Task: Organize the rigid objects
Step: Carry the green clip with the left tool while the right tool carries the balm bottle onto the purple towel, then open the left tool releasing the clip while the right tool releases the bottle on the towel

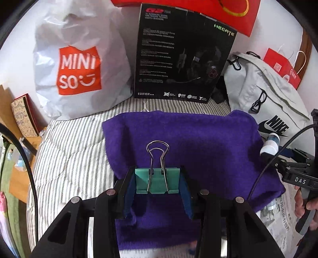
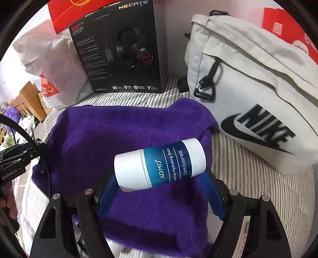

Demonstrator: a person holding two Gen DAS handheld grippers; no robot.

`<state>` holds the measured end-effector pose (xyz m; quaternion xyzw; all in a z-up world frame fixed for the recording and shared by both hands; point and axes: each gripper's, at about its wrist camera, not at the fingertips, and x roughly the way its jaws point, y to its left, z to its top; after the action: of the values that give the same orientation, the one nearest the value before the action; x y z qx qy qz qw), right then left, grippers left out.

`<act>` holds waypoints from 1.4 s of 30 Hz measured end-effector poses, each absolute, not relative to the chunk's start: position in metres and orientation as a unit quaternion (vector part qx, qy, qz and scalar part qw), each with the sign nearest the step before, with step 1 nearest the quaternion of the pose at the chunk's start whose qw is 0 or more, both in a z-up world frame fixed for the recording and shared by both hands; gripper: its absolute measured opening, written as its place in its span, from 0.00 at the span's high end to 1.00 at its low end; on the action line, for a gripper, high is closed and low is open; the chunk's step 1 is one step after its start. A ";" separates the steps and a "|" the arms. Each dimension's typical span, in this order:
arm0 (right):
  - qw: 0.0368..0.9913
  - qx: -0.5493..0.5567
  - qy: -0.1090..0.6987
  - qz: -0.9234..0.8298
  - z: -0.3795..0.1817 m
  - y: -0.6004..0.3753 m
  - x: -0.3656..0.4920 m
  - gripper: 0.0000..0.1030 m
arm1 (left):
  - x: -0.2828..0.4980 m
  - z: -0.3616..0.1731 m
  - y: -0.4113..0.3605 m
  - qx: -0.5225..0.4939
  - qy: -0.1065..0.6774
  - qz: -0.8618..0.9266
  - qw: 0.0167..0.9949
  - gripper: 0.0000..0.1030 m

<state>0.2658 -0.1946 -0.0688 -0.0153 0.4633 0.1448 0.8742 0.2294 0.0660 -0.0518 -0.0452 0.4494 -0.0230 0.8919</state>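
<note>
So my left gripper [image 1: 158,183] is clamped on a teal metal binder clip [image 1: 158,181] with silver wire handles, bottom centre of frame, over the fuzzy purple cloth [image 1: 198,139]. My right gripper [image 2: 161,178] is pinching a white cylindrical balm tube with a blue label [image 2: 160,165] sideways, lower centre, above that same cloth.

I see the Nike bag [image 2: 248,79] blurred, its right side cut off by the frame. The small print on the headset box [image 1: 184,53] is too fine to read. The red paper bag [image 1: 188,8] runs past the top edge.
</note>
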 end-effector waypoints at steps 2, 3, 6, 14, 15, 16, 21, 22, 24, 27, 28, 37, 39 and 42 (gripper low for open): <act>0.874 -0.022 0.465 0.142 -0.074 -0.190 0.274 0.24 | 0.238 -0.057 0.064 -0.043 0.454 -0.026 0.890 0.62; 0.873 -0.024 0.465 0.141 -0.076 -0.188 0.277 0.24 | 0.242 -0.059 0.064 -0.041 0.456 -0.026 0.889 0.62; 0.871 -0.027 0.470 0.143 -0.083 -0.184 0.287 0.24 | 0.253 -0.065 0.062 -0.035 0.459 -0.027 0.887 0.62; 0.865 -0.031 0.482 0.138 -0.097 -0.176 0.311 0.24 | 0.277 -0.081 0.064 -0.035 0.475 -0.027 0.879 0.62; 0.863 -0.033 0.484 0.138 -0.099 -0.174 0.313 0.24 | 0.281 -0.083 0.064 -0.034 0.478 -0.027 0.877 0.62; 0.861 -0.036 0.487 0.139 -0.101 -0.172 0.316 0.24 | 0.282 -0.084 0.063 -0.034 0.478 -0.027 0.877 0.62; 0.856 -0.049 0.497 0.136 -0.110 -0.165 0.322 0.24 | 0.292 -0.091 0.061 -0.031 0.488 -0.027 0.872 0.62; 0.855 -0.051 0.498 0.136 -0.111 -0.164 0.323 0.24 | 0.296 -0.093 0.059 -0.027 0.490 -0.025 0.871 0.62; 0.853 -0.053 0.501 0.138 -0.114 -0.163 0.325 0.24 | 0.298 -0.095 0.058 -0.025 0.492 -0.024 0.870 0.62; 0.851 -0.059 0.504 0.138 -0.116 -0.160 0.328 0.24 | 0.300 -0.100 0.057 -0.025 0.499 -0.025 0.866 0.62; 0.850 -0.061 0.504 0.138 -0.116 -0.160 0.329 0.24 | 0.301 -0.101 0.057 -0.023 0.501 -0.024 0.865 0.62; 0.844 -0.070 0.511 0.149 -0.119 -0.155 0.337 0.23 | 0.299 -0.105 0.048 0.005 0.497 -0.020 0.867 0.61; 0.842 -0.071 0.513 0.151 -0.119 -0.156 0.337 0.23 | 0.298 -0.106 0.046 0.003 0.499 -0.022 0.866 0.55; 0.837 -0.078 0.519 0.155 -0.119 -0.155 0.336 0.23 | 0.293 -0.108 0.043 0.008 0.502 -0.024 0.865 0.44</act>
<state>0.3358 -0.1548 -0.1191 -0.0780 0.5187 0.1549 0.8372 0.2929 0.0431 -0.1077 0.0084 0.5018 -0.0241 0.8646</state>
